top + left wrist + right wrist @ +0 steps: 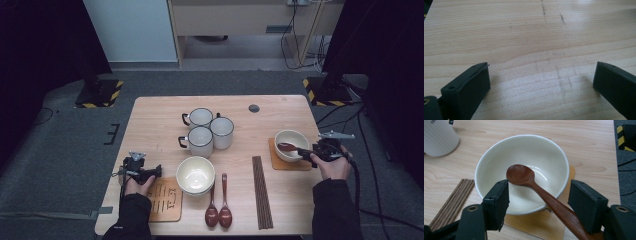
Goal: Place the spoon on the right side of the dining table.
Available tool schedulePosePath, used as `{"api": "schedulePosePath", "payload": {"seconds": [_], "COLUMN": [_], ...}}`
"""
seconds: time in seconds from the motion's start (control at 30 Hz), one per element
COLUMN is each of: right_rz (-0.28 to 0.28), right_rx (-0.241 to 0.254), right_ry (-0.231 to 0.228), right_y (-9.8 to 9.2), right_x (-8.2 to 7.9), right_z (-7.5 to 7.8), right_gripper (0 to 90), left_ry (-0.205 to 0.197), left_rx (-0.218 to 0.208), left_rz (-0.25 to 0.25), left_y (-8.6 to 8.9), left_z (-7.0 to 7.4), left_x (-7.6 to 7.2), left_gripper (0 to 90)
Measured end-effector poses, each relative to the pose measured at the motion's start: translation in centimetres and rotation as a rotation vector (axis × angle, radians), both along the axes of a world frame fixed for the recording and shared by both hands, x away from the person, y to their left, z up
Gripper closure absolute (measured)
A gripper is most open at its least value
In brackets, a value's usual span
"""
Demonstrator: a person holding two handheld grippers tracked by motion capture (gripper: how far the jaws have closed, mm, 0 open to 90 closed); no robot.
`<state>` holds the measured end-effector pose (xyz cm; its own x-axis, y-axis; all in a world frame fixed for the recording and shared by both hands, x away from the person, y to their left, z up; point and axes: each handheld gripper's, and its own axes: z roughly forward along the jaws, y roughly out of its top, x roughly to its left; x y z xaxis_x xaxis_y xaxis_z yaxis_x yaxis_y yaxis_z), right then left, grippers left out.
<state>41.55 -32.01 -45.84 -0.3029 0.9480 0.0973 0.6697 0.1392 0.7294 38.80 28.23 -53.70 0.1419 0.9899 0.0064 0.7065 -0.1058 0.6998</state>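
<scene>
Right gripper (537, 202): jaws spread wide, one on each side of the spoon (534, 185) handle; pads not pressing on it; it hangs just in front of the bowl (499, 152) at the table's right side
Spoon: bowl-end lies inside the bowl, handle leans out over the near rim toward the gripper; it looks set down and let go
Bowl: white, sits on an orange coaster (541, 225); this place setting seems nearly done, chopsticks perhaps still to come
Left gripper (541, 82): jaws wide apart with nothing between them; it rests low over bare table (524, 37) at the left, just beside a second coaster (165, 200)
Left to do, by my judgement: second bowl (195, 175) stands on the table beside that coaster, not on it; two spoons (218, 212) lie near the front edge; chopsticks (262, 190) lie in one bundle between the two places; three mugs (205, 131) are grouped at mid-table
Progress: roughly one setting laid out; the other not yet begun
</scene>
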Motion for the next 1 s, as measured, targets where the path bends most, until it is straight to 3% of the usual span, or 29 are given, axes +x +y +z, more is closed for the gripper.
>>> {"api": "schedulePosePath", "payload": {"seconds": [1.0], "right_rz": [0.053], "right_rx": [0.026], "right_ry": [-0.01], "right_y": [0.9], "right_x": [-2.2], "right_z": [0.3], "right_gripper": [33.9], "left_ry": [0.0], "left_rx": [0.0], "left_rz": [0.0], "left_y": [0.0], "left_z": [0.0], "left_x": [0.0], "left_gripper": [0.0]}}
